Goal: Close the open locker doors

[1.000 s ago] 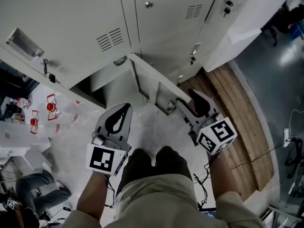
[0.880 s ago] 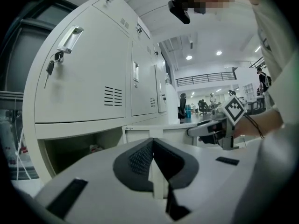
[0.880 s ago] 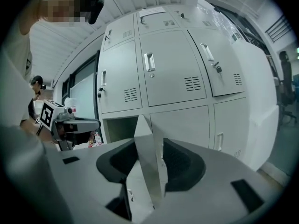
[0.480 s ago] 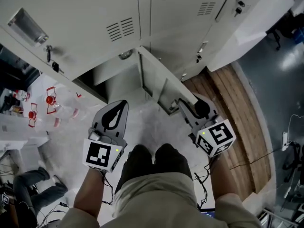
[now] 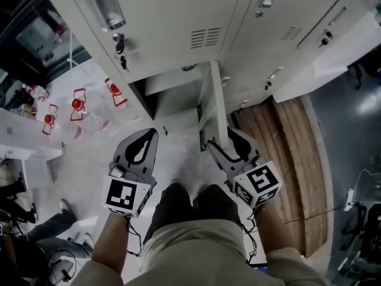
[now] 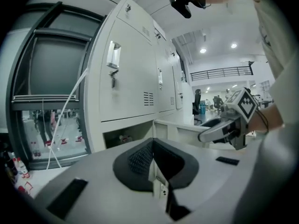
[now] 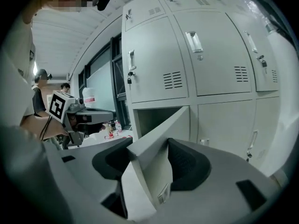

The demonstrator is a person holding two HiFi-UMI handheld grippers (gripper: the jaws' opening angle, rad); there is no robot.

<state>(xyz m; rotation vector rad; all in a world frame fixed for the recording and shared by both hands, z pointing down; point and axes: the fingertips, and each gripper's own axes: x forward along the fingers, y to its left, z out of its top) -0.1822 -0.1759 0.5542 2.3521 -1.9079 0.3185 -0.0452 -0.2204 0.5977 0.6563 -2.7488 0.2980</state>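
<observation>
We stand before a bank of pale grey lockers. One lower locker door is open and swings out towards us, almost edge-on from the head view, with its open compartment to the left of it. The right gripper straddles the free edge of that door. In the right gripper view the panel rises between the two dark pads, and a gap shows on the left side between pad and metal. Its jaws have just been opening and now stand wide, so the door sits between them without being pinched.

The left gripper hovers over the light floor, left of the door and apart from it. Its jaws are together with nothing between them. In the left gripper view the dark pads meet along a seam, and beyond them we see the open compartment and the other gripper at the door.

Further right in the row a second door stands ajar above a strip of wooden flooring. A bunch of keys hangs from the lock of the upper door at the left.
</observation>
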